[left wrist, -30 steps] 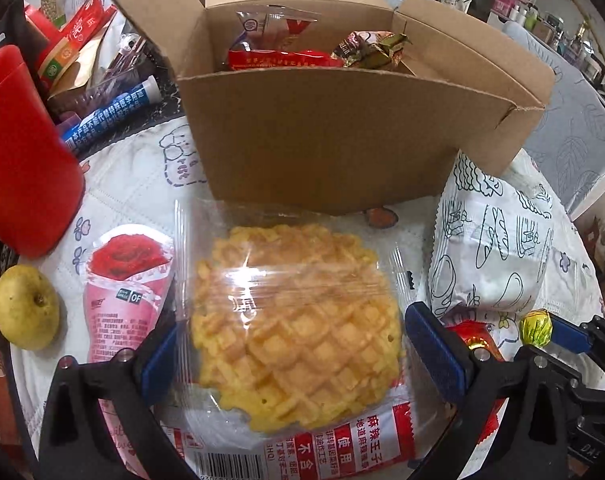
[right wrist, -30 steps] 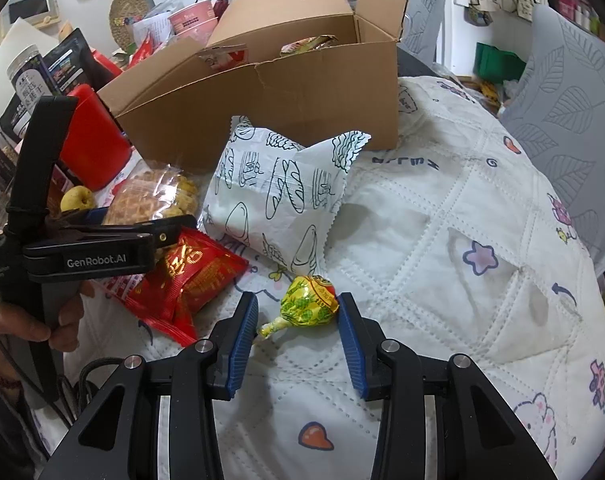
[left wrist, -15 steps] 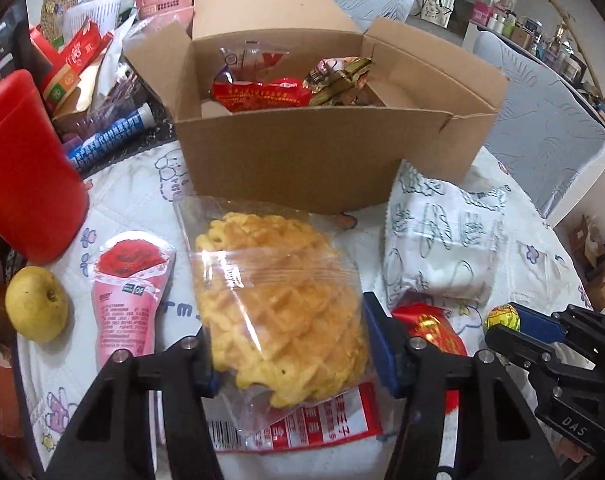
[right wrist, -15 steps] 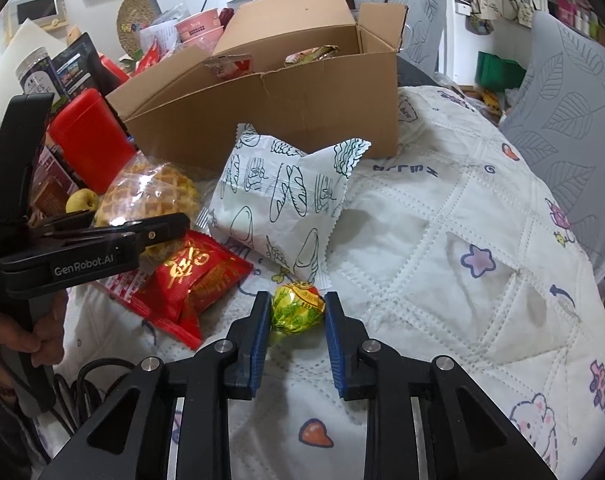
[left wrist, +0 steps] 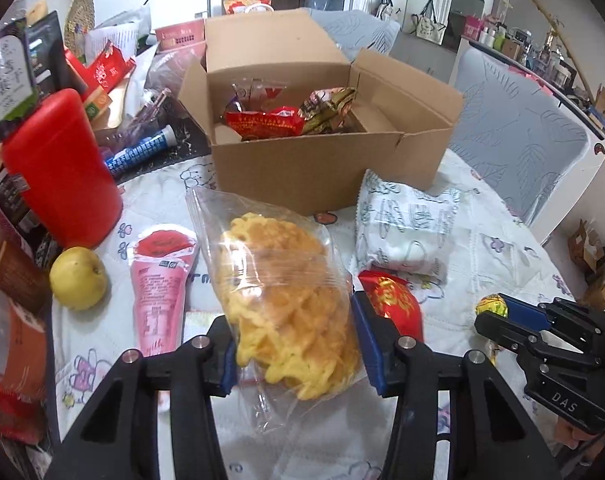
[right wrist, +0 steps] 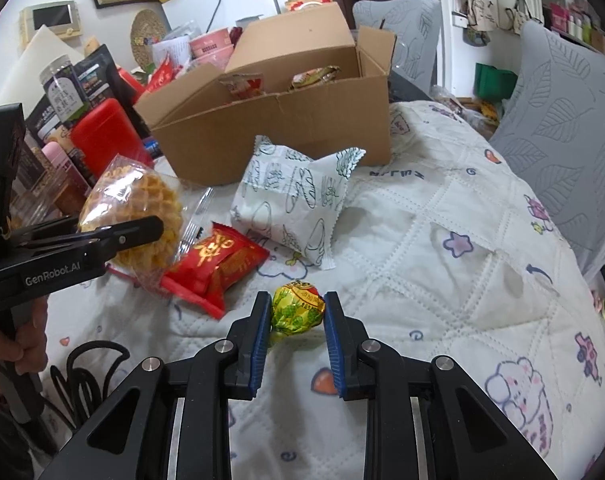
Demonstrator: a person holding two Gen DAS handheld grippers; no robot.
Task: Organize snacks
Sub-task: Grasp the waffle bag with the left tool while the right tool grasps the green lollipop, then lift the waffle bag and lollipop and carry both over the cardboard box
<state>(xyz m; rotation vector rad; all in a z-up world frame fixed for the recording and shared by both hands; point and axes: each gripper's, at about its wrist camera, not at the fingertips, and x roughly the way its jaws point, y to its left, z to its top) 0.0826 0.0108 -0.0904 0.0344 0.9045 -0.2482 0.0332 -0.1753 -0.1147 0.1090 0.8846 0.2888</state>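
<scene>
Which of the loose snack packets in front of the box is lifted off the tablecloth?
The clear-bagged waffle, gripped in the closing left hand-held gripper. The white illustrated packet, red packet and pink packet lie flat.

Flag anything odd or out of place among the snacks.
A yellow fruit sits among the packets beside the red container; it is no wrapped snack. The waffle bag bulges, crumpled, between the closing left hand-held gripper pads. Nothing looks spilled.
</scene>
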